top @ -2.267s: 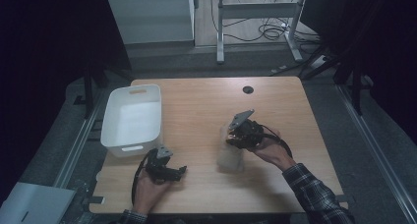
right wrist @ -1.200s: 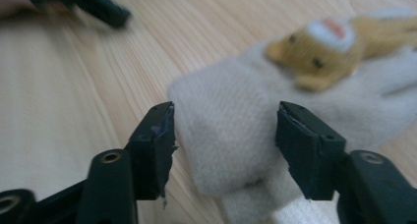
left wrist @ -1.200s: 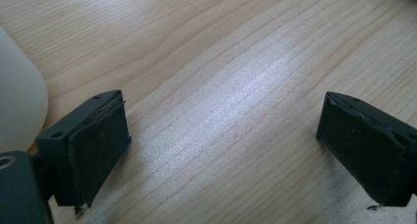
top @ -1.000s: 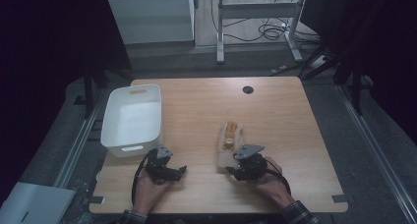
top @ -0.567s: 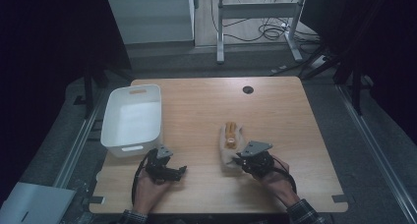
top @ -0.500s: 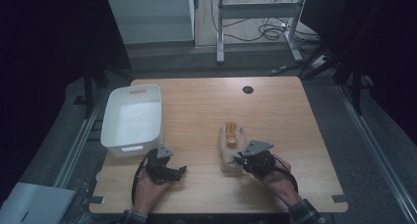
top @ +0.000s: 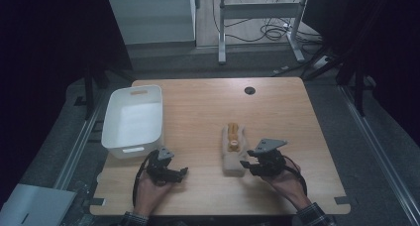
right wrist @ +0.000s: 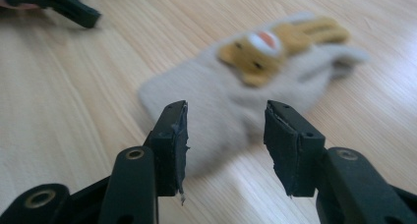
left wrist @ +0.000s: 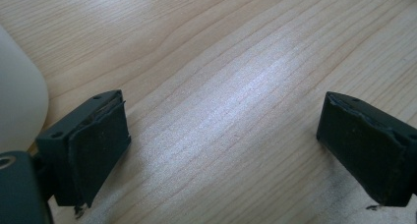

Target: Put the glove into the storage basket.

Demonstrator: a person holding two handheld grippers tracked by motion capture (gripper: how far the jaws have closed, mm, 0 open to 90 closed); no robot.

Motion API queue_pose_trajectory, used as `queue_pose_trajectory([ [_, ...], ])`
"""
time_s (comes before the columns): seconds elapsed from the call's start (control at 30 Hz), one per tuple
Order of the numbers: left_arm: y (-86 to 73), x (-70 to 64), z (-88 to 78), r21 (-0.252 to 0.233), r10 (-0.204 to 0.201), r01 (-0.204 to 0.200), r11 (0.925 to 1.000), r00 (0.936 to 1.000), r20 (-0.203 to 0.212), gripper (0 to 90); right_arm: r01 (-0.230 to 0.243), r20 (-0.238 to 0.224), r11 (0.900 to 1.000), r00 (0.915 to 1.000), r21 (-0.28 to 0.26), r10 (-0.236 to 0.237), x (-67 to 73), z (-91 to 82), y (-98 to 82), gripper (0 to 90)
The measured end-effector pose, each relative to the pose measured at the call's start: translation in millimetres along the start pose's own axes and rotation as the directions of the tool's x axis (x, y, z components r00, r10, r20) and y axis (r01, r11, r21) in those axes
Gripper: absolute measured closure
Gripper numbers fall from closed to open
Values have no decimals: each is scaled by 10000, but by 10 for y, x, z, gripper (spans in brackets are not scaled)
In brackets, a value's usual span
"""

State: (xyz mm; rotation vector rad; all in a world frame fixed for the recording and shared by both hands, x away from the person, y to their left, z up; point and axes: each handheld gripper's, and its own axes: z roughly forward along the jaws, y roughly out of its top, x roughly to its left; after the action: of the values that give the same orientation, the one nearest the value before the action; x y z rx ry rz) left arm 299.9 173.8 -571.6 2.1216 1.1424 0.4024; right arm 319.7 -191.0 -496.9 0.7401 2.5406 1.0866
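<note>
A beige knitted mitten [top: 233,151] with an orange-brown animal figure on it lies flat on the wooden table [top: 198,107], right of centre. My right gripper [top: 245,164] sits at the mitten's near right edge. Its jaws have just been opening and now stand apart. In the right gripper view the mitten [right wrist: 236,86] lies just beyond my right gripper [right wrist: 226,135], and the pads do not press on it. My left gripper [top: 181,172] rests open near the front left. In its own view my left gripper [left wrist: 221,150] has bare wood between the jaws.
A white plastic bin [top: 110,122] stands at the table's left side, just behind the left gripper; its rounded corner [left wrist: 17,106] shows in the left gripper view. A dark round hole [top: 249,90] marks the far part of the table. The left gripper's jaw [right wrist: 64,5] appears top left in the right gripper view.
The right gripper brought the mitten down from above the table, pinched its near end, then opened and drew slightly to the right. The left gripper has stayed still.
</note>
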Motion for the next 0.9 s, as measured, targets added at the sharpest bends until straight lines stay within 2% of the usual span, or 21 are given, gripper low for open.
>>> queue_pose_trajectory([
  [0.13,0,0,-1,5,6,-6,10000,10000,-4,55,-605,9,9981,9982,130,605,-144,14,-150,625],
  [0.27,0,2,-1,1,30,-30,10000,10000,-9,55,-1276,-206,9916,9916,226,1280,-258,84,-321,794],
  [0.33,0,2,0,-1,33,-33,10000,10000,-12,55,-1451,-276,9891,9889,242,1457,-282,122,-375,835],
  [0.63,0,2,-1,1,36,-36,10000,10000,-9,55,-1480,-468,9889,9878,146,1485,-250,296,-468,859],
  [0.9,2,3,2,29,6,-6,10000,10000,-45,50,-971,-557,9952,9937,133,977,-122,415,-361,840],
])
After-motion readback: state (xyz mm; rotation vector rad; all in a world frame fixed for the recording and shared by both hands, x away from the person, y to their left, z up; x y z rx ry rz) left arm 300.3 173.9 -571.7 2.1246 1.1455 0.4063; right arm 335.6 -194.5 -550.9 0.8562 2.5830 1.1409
